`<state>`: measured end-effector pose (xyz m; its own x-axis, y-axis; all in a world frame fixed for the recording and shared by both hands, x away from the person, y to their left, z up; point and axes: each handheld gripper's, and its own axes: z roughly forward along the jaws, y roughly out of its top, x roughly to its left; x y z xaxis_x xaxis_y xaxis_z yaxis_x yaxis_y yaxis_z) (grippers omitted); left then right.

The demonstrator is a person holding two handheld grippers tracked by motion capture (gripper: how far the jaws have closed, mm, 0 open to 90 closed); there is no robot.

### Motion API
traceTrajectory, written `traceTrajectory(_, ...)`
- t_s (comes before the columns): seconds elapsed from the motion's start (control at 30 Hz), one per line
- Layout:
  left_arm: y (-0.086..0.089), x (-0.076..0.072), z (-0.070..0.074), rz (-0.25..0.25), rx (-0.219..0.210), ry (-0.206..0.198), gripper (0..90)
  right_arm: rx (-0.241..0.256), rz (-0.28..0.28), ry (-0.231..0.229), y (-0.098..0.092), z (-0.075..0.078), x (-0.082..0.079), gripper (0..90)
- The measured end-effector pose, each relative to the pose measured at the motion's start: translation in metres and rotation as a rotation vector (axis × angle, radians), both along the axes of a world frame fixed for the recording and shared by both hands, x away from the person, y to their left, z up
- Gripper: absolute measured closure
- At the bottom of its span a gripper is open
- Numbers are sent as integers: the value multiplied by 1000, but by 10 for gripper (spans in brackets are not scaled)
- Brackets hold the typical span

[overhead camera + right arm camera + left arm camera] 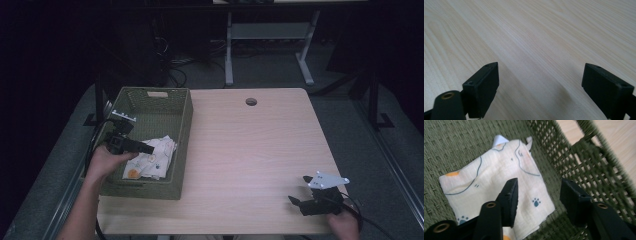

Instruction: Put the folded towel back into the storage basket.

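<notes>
A cream cloth (150, 158) printed with blue paw marks and orange patches lies flat on the floor of an olive woven basket (182, 130) at the table's left side. My left gripper (149, 148) hovers inside the basket just above the cloth, jaws open and holding nothing. In the left gripper view the cloth (491, 180) lies under and beyond my left gripper (539, 187), with the basket wall (584, 157) at the right. My right gripper (298, 191) rests low near the table's front right corner, open; in the right gripper view my right gripper (540, 75) has bare wood between its jaws.
The light wooden table (250, 150) has a round cable hole (251, 102) near its far edge. Beyond the table stand the white legs of another desk (229, 50) and cables on a dark floor. The basket takes up the left third of the tabletop.
</notes>
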<state>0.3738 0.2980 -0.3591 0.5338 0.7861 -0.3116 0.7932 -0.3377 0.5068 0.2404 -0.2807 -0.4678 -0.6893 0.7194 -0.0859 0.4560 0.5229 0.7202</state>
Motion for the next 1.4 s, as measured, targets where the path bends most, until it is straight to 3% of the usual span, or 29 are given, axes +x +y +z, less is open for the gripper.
traceTrajectory(0.03,1,-1,1,4,-11,-7,482,3,-2,2,0,0,0,137)
traceTrajectory(0.17,4,-9,5,18,-120,-44,464,8,-8,1,-2,0,2,137)
traceTrajectory(0.37,7,-19,7,22,-171,-77,450,10,-10,0,-1,0,2,137)
traceTrajectory(0.47,8,-24,6,15,-229,-87,452,8,-10,0,-1,0,2,137)
traceTrajectory(0.83,0,-34,13,-15,-232,-128,421,12,-20,-4,-3,0,2,137)
traceTrajectory(1.4,-15,-40,19,-29,-296,-170,402,19,-29,-3,-6,1,2,137)
